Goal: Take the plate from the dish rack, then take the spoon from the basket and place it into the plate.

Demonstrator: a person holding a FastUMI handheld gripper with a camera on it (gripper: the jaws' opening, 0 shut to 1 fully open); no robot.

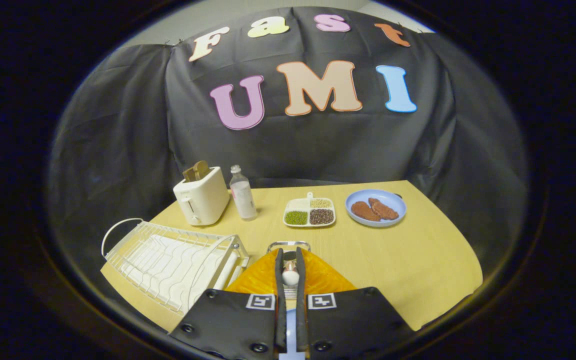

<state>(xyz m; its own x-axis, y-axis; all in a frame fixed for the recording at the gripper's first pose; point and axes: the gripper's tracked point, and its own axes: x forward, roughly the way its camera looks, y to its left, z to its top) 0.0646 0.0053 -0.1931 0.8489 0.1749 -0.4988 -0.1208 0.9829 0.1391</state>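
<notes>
Now the gripper (290, 260) fingers pinch the spoon (290, 276) over the orange plate (325, 277), rack (168, 262) at nine o'clock; next, I judge, lower and release.

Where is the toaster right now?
In the gripper view, the white toaster stands at the table's far side, beyond the dish rack, with a clear bottle just beside it. The gripper is nearly shut, well short of it.

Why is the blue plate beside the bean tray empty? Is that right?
Not empty: the gripper view shows the blue plate beside the bean tray holding brown food pieces. The claw grips a small white thing over the orange plate.
</notes>
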